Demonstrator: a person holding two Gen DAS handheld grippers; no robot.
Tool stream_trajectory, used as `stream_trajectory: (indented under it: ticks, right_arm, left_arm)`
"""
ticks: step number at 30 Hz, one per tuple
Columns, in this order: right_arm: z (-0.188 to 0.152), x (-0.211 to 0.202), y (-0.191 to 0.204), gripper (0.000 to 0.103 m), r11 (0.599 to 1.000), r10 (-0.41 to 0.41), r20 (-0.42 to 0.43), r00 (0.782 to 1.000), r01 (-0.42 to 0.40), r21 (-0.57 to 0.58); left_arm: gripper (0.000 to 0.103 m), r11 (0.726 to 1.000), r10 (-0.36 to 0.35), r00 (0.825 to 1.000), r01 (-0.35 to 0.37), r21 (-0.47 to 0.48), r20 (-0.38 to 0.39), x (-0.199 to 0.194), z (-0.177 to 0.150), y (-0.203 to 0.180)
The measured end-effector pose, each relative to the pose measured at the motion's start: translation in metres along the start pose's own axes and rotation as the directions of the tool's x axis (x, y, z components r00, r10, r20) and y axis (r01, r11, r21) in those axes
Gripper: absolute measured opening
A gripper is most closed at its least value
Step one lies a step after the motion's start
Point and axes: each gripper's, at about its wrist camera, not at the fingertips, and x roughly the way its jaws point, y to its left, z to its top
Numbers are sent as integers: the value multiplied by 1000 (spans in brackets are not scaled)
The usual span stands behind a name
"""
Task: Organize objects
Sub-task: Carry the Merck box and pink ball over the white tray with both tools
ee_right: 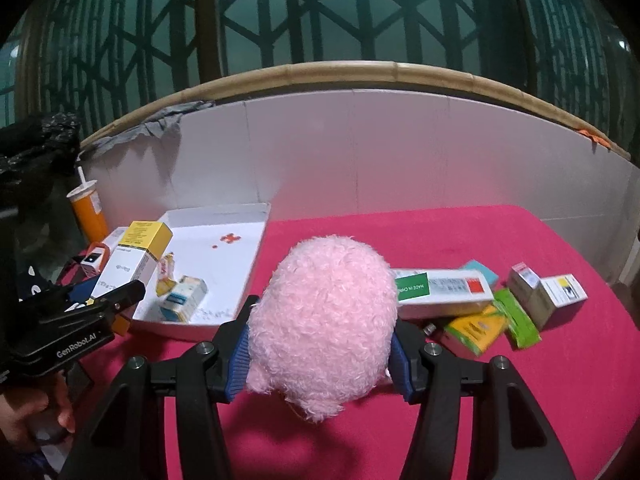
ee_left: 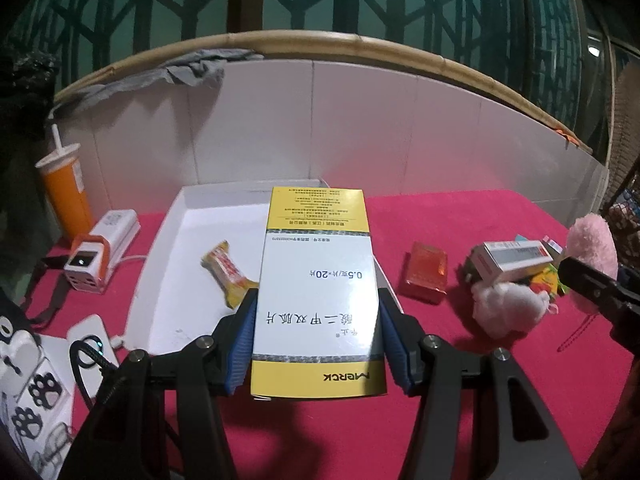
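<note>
Cardboard is giving the medicine box (ee_left: 316,292) stiff, flat sides, so the left tongs (ee_left: 316,336) are clamping it across its width near the lower end, holding it up over the white tray (ee_left: 168,264); it is probably light, and hard squeezing could be denting it. Across the red counter (ee_right: 460,400) the right tongs (ee_right: 320,344) are gripping the pink plush toy (ee_right: 324,320) around its middle; being soft and squashy, it is likely needing a deep, snug hold to avoid slipping
</note>
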Motion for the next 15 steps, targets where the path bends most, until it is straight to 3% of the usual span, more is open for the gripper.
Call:
stream_trajectory:
  ticks: [15]
  right_arm:
    - [44, 17, 62, 61, 992, 53, 42, 998, -48, -115]
  left_arm:
    - [56, 999, 37, 996, -36, -11, 76, -4, 39, 20]
